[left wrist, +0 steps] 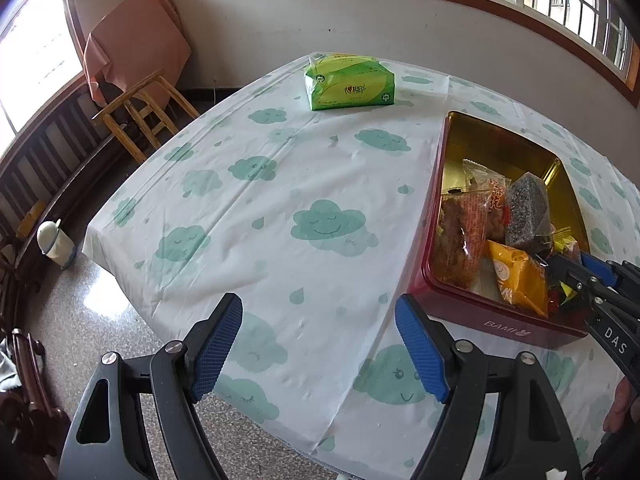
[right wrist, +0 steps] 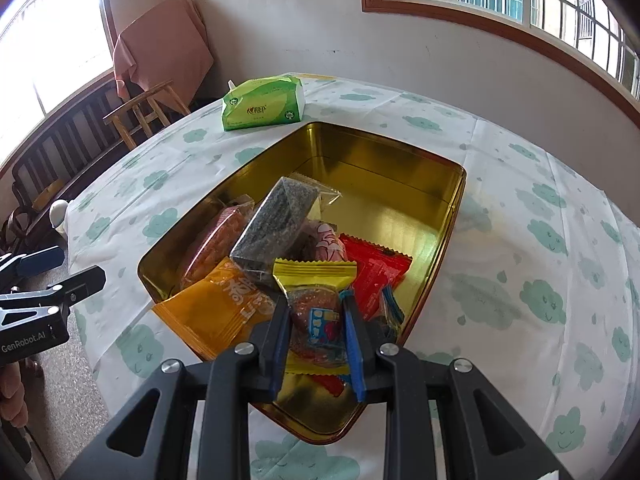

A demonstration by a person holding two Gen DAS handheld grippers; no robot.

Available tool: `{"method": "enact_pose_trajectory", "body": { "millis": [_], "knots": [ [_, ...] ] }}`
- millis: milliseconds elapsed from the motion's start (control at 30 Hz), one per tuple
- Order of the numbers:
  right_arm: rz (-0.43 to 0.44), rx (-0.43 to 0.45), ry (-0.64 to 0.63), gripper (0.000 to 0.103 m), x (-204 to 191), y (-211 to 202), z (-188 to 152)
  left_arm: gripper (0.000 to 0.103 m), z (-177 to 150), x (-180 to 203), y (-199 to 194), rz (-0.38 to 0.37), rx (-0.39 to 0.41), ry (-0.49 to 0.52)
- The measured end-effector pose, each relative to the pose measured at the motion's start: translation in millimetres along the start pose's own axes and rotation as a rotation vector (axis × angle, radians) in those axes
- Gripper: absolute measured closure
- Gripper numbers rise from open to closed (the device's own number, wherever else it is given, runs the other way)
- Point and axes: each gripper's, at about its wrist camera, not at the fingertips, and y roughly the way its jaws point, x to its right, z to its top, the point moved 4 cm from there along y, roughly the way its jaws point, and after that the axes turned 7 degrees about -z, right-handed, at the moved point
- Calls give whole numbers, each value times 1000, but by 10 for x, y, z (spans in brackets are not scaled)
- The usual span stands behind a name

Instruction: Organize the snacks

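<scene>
A red tin with a gold inside [left wrist: 472, 308] [right wrist: 400, 184] stands on the table and holds several snack packets: an orange one [right wrist: 212, 316], a dark seed bar [right wrist: 276, 228], a red one [right wrist: 376, 272]. My right gripper [right wrist: 316, 312] is over the tin's near end, shut on a yellow-edged clear snack packet [right wrist: 316, 280]. It shows at the right edge of the left wrist view [left wrist: 568, 272]. My left gripper [left wrist: 320, 344] is open and empty above the tablecloth, left of the tin.
A green tissue pack [left wrist: 350, 80] [right wrist: 262, 104] lies at the table's far side. The cloud-print tablecloth [left wrist: 280, 184] covers the table. A wooden stool [left wrist: 140, 116] and a cloth-draped chair stand beyond the left edge. A white bin [left wrist: 54, 244] is on the floor.
</scene>
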Motion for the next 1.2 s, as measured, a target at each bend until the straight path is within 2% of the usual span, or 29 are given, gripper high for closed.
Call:
{"method": "enact_pose_trajectory", "body": {
  "millis": [367, 467, 667, 733, 900, 1200],
  "knots": [
    [-28, 18, 15, 75, -27, 58, 17, 26, -23, 27, 61, -19, -16, 3],
    [-38, 7, 27, 58, -24, 78, -3, 24, -27, 38, 63, -19, -20, -4],
    [-58, 28, 19, 50, -41, 41, -28, 24, -34, 77, 42, -26, -21, 0],
    [-66, 41, 25, 39, -22, 3, -23, 24, -33, 86, 31, -29, -20, -2],
    [-44, 58, 25, 25, -8, -144, -25, 24, -37, 120, 16, -30, -23, -3],
    [-55, 85, 22, 24, -36, -482, -170, 24, -55, 244, -12, -46, -38, 0]
  ]
}}
